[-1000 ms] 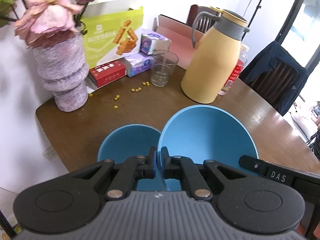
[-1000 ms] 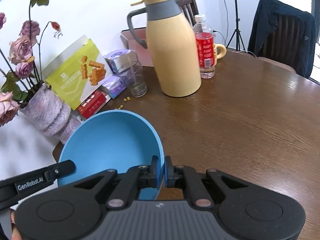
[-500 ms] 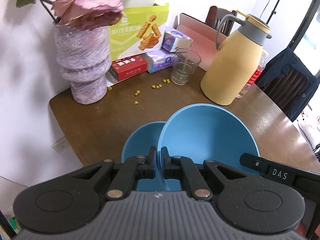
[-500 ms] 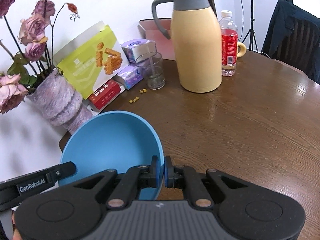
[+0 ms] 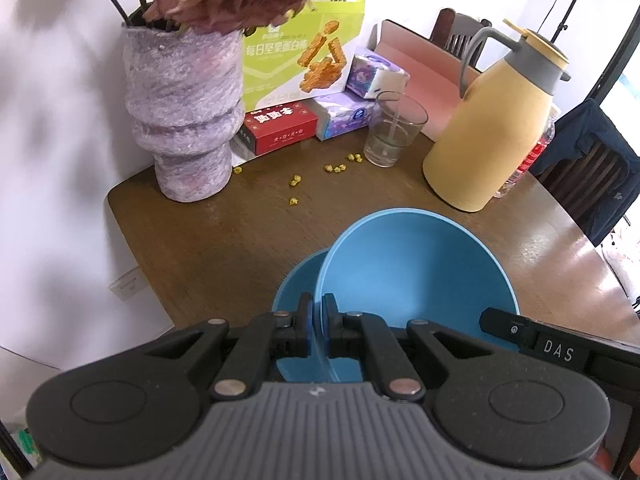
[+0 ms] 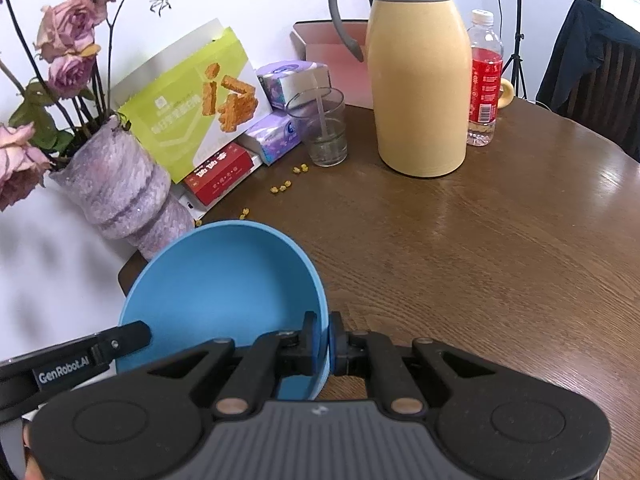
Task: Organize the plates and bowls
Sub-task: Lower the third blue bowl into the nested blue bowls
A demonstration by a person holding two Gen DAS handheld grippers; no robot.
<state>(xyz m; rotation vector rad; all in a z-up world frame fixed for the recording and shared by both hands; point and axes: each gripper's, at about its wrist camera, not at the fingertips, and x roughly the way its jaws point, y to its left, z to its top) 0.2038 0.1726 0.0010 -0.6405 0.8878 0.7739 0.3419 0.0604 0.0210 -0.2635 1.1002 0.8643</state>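
Left wrist view: I am pinching the near rim of a blue bowl with my left gripper, jaws nearly closed, while my right gripper is clamping its opposite rim. It is hanging tilted above a second blue bowl over the wooden table, before the purple vase and yellow jug.

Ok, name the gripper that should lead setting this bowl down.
Right, probably: the right gripper, shut on the rim of the blue bowl, has bare table beside it; the left gripper, shut on the opposite rim, is crowded by the vase and another blue dish.
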